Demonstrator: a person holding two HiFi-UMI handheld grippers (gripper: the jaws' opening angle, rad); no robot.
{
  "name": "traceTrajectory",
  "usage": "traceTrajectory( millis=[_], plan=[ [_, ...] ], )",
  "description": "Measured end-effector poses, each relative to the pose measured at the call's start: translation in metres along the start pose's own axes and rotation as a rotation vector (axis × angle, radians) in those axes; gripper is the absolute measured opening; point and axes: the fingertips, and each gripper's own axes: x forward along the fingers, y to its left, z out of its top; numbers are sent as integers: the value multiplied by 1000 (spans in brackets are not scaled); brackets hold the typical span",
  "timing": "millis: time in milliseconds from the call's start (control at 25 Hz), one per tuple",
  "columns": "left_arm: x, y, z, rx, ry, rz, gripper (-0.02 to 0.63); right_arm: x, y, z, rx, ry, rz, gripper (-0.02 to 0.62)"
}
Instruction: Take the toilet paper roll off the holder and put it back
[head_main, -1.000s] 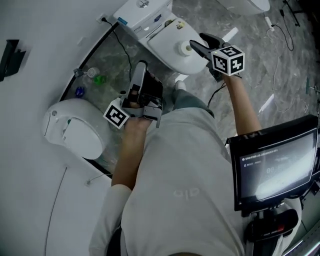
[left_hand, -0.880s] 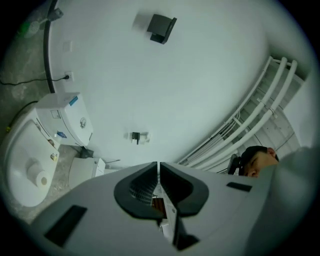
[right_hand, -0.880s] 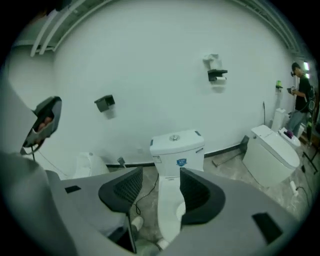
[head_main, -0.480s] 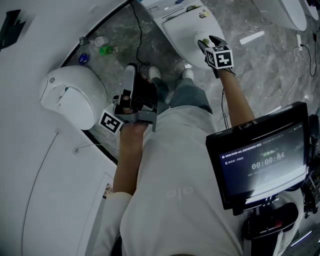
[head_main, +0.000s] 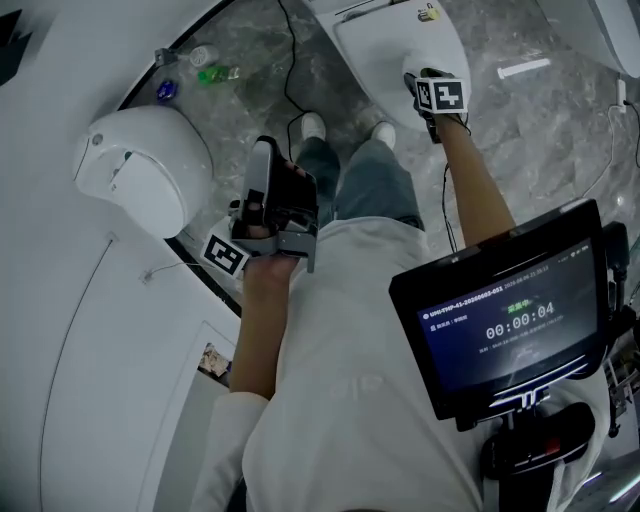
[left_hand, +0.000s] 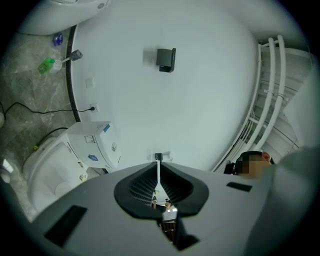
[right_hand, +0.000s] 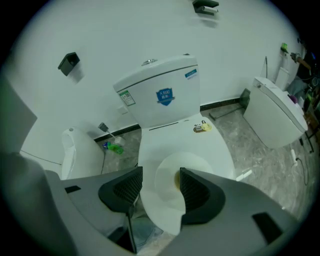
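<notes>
The white toilet paper roll (right_hand: 170, 182) lies on the closed toilet lid (right_hand: 200, 145), its yellowish core facing up. My right gripper (right_hand: 160, 182) hovers over it, open; the roll shows between the jaws, with the right jaw overlapping its edge. In the head view the right gripper (head_main: 418, 82) hides the roll. A black holder (left_hand: 165, 59) hangs bare on the white wall, and it also shows in the right gripper view as the holder (right_hand: 68, 63). My left gripper (head_main: 262, 160) is shut on nothing and points at that wall.
A white urinal (head_main: 140, 170) stands on the left. Green and blue bottles (head_main: 215, 73) and a black cable (head_main: 292, 95) lie on the marble floor. A second toilet (right_hand: 277, 115) is at the right. White rails (left_hand: 270, 90) run up beside the wall. A monitor (head_main: 500, 320) hangs at my chest.
My right gripper has moved forward from beside the roll to over it on the lid. The head view has swung, and the left gripper has barely moved.
</notes>
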Motion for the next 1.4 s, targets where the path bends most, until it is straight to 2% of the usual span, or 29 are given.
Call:
traceTrajectory(
  millis=[360,560,760,960,1080,1240,1400],
  plan=[
    [3,-2,-2,-4,15,6,6,12,-22,-13,53,57,-67,216],
    [5,-2,-3,-4,28,8,6,11,-45,-13,47,94,-188,216],
    [3,-2,-2,-6,16,12,6,12,-61,-19,-22,175,-274,213],
    [2,-1,-2,-5,8,12,6,13,-70,-23,-16,195,-266,193],
    [1,-2,-2,-1,8,11,6,9,-77,-21,45,174,-249,187],
    [0,-1,2,4,-5,7,6,5,-79,-12,145,106,-223,178],
    [0,0,4,6,-14,2,6,2,-54,7,156,35,-165,175]
  ],
)
